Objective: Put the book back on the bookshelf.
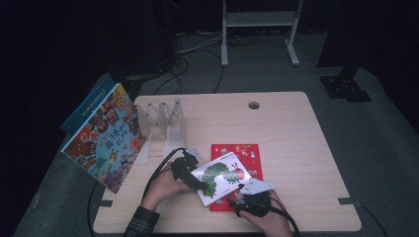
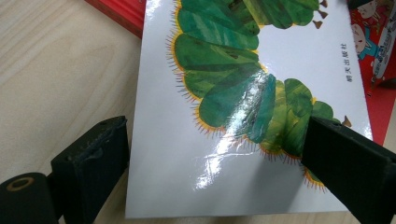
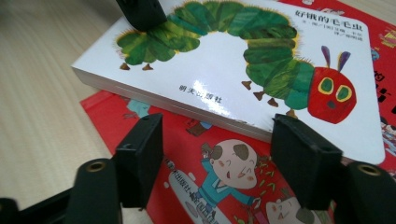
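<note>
- Caterpillar picture book lies flat and skewed on top of the red picture book, near the front of the bench.
- Left gripper: jaws apart. One is down on the bench beside the book's edge, the other rests on the glossy cover at the caterpillar's tail. It is clamped on nothing.
- Right gripper: jaws a little apart with nothing between them. It hovers over the red book, its tips just short of the caterpillar book's near long edge.
- The step looks like getting a hold on the top book to lift it, likely for the clear book stand at the back left.
- To do it well: keep the left jaw pressing on the cover so the book can't slide, since glossy on glossy will skate.
- Bring the right gripper in low and level, one jaw under the overhanging edge and one above. Take the caterpillar book alone, not the red one below.
- Bite well onto the board, not just the rim. The book is thick and stiff and will tip from a shallow pinch.
- Ease the left jaw off only once the right grip is firm.
</note>
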Demonstrator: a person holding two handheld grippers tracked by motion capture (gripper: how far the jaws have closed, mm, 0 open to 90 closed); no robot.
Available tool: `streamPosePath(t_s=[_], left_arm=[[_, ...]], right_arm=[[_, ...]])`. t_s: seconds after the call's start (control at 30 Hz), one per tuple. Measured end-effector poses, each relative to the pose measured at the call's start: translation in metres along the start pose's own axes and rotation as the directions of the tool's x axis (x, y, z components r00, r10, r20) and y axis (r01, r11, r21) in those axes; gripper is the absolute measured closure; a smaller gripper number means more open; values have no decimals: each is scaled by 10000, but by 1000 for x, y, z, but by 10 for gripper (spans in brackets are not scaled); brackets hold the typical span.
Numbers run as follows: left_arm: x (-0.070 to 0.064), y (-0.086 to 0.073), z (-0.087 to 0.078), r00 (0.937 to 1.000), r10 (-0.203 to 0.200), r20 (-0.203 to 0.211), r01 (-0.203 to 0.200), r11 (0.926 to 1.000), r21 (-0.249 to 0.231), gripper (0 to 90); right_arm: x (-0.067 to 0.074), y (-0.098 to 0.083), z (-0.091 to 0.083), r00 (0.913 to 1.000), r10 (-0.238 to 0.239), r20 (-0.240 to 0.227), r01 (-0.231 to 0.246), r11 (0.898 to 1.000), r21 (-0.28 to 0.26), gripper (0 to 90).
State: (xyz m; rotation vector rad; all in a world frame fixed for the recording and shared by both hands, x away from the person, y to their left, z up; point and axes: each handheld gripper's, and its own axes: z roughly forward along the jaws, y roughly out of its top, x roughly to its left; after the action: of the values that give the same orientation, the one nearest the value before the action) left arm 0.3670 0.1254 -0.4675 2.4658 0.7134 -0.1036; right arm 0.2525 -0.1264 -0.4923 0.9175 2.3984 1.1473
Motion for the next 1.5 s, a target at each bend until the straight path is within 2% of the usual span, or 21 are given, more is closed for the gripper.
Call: streamPosePath(t_s=[0.13, 0.33, 0.43, 0.53, 1.1, 1.23, 1.37, 1.5], left_arm=[[0, 0, 0, 10000, -63, 18, 63, 10000, 6, 68], [2, 0, 1, 9996, -273, 3, 273, 9996, 77, 44], [3, -2, 2, 9991, -422, 89, 421, 9990, 113, 25], [4, -3, 5, 9984, -513, 255, 509, 9986, 175, 0], [0, 3, 4, 9985, -554, -11, 554, 9976, 414, 0], [0, 4, 0, 9978, -657, 70, 656, 9976, 201, 3], [-2, 5, -7, 9973, -722, 163, 726, 9971, -235, 3], [-5, 7, -19, 9982, -551, 235, 566, 9961, -680, 6]], right_arm=[[-4, 2, 5, 9999, -33, 152, 33, 10000, -18, 343], [-13, 7, 15, 9999, 125, 88, -124, 9998, -139, 318], [-11, 10, 19, 9997, 136, 179, -134, 9998, -142, 270], [-10, 9, 21, 9996, 161, 246, -154, 9995, -287, 259], [-11, 8, 23, 9976, 580, 387, -571, 9980, -258, 185], [-12, 8, 23, 9974, 563, 446, -553, 9982, -233, 167], [-11, 8, 23, 9971, 588, 476, -578, 9981, -215, 164], [-11, 8, 23, 9967, 612, 529, -601, 9980, -214, 161]])
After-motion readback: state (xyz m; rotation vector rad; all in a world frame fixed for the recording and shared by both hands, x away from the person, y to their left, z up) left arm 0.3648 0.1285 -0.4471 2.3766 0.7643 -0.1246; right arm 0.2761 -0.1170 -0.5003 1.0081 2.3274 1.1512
